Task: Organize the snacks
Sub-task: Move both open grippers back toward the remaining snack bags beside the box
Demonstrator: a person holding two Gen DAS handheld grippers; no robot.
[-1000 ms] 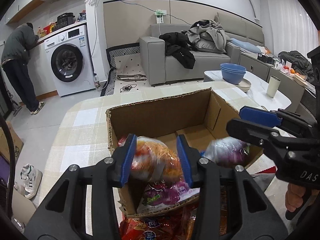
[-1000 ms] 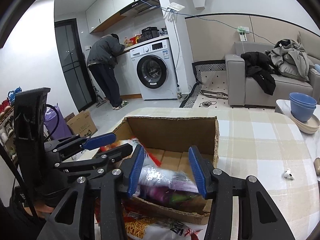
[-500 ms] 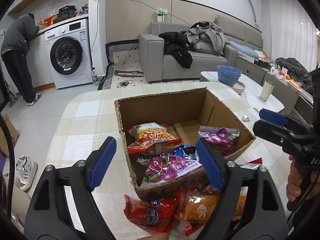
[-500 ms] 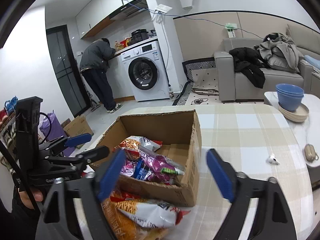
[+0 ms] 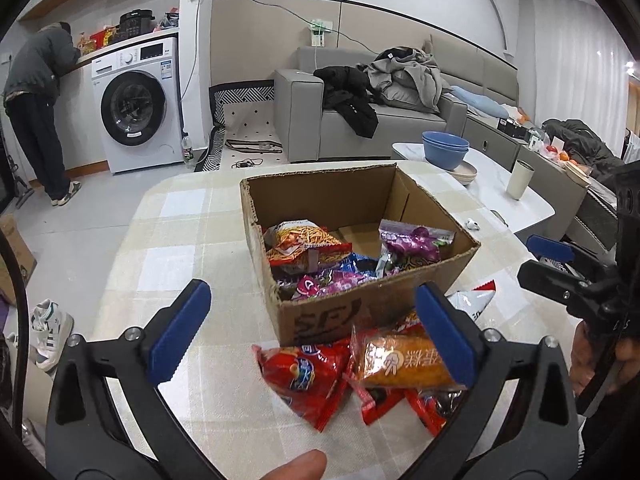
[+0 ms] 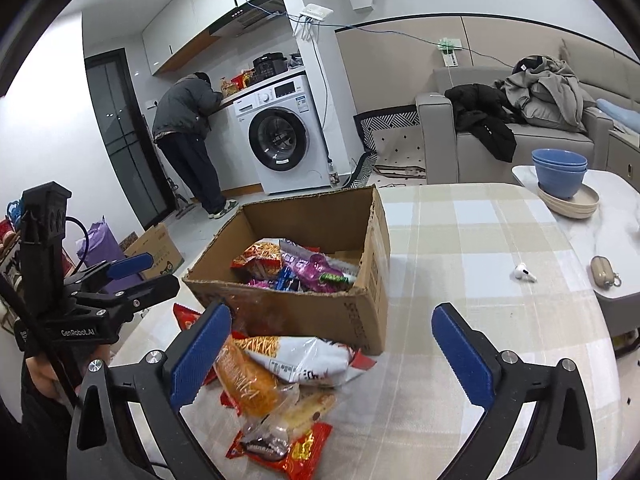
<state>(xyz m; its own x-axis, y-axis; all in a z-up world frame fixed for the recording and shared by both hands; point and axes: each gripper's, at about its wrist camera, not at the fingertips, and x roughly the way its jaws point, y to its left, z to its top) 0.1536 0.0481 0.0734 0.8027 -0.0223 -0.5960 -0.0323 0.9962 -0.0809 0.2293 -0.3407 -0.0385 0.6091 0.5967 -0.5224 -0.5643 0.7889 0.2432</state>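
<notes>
Both the left gripper [image 5: 312, 336] and right gripper [image 6: 332, 356] are opening wide, holding nothing; snack bags [image 5: 304, 246] lie in the box [image 5: 400, 304].

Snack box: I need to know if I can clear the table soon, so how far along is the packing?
Partly done. Several packets, one purple, lie in the box. Nothing is in hand: the left gripper and right gripper are opening, both empty. Left to pack: the pile of packets on the table before the box.

The cardboard box [image 5: 372, 312] hides its lower snack packets from me; my fingertip [image 5: 296, 466] and the right-hand pile packets [image 6: 280, 452] are partly hidden.
</notes>
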